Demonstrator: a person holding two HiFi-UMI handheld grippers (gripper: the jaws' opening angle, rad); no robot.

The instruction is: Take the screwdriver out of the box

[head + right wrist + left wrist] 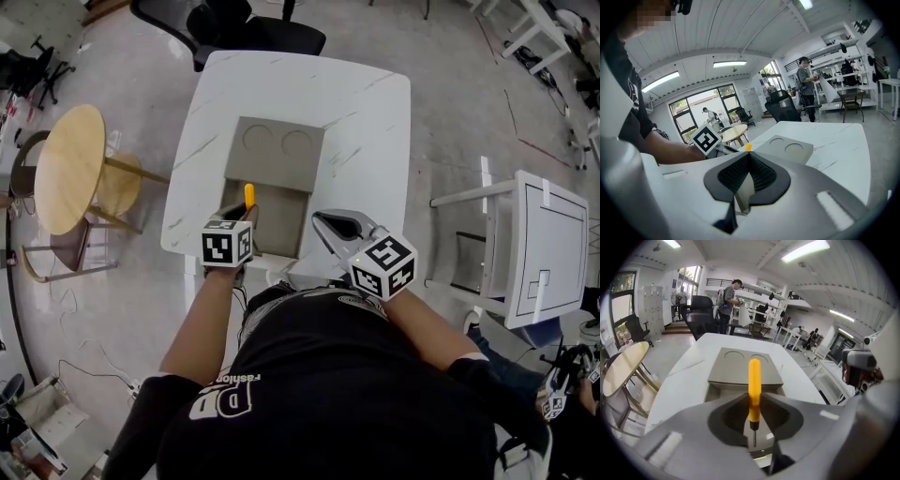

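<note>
A brown cardboard box [281, 220] lies open on the white table [366, 112], its lid [274, 150] with two round dents folded back. My left gripper [246, 214] is shut on the yellow-handled screwdriver [249, 195] over the tray's left part. In the left gripper view the handle [754, 385] points away from me between the closed jaws of the left gripper [754, 397], and the thin metal shaft [754, 436] points back toward the camera. My right gripper [323, 221] hovers shut and empty at the box's near right corner; its tips [749, 157] meet in front of the lid [790, 150].
A round wooden table [67, 169] stands left of the white table, a black office chair [244, 33] behind it and a white stand [544, 248] to the right. A person [729, 298] stands by benches far behind.
</note>
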